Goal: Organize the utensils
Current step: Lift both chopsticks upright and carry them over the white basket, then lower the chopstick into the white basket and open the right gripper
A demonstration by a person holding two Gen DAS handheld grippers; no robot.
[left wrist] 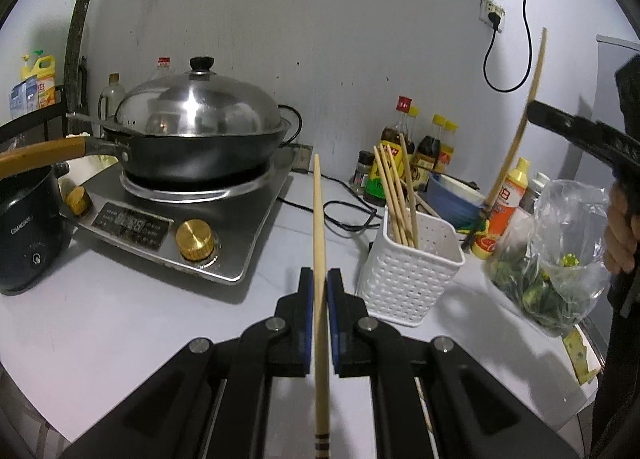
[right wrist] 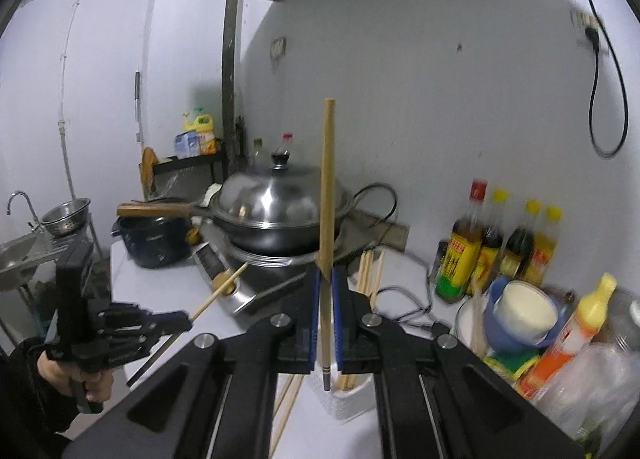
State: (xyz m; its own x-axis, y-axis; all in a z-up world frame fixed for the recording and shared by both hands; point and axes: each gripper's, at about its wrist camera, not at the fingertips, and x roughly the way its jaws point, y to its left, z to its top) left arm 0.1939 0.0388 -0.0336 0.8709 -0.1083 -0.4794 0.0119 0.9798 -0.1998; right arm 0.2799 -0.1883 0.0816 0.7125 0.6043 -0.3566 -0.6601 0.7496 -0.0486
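L gripper (left wrist: 320,283): jaws closed down to a chopstick's width; one chopstick (left wrist: 319,219) is clamped btwn the blue pads (left wrist: 307,299). Narrow end is pointed fwd, banded end is trailed back under the cam.
R gripper (right wrist: 326,283): jaws likewise nearly shut; a second chopstick (right wrist: 327,179) is pinched, stood roughly upright, banded end down.
Grip rationale (judged): each stick is held part-way along its length, so one end is left free for lowering into a container.
Utensil holder (left wrist: 408,275): white perforated basket, stood on the counter (left wrist: 120,307) just R of the induction cooker (left wrist: 176,219). Contents: several chopsticks (left wrist: 396,195), leaned together, tips up. In the R wrist view the holder is seen directly below the R gripper; the held stick is not yet inside.
Task status (judged): sorting partly done; two sticks in hand, still to be dropped in w/ the rest.
Wok (left wrist: 200,147): on the cooker, covered by a steel lid (left wrist: 196,107); contents hidden.
Blue bowl (left wrist: 456,195): behind the holder; contents can't be told.
Plastic bag (left wrist: 560,259): R edge of counter, leafy greens inside.
Sauce bottles (left wrist: 416,139): grouped at the wall, clear of the work area.
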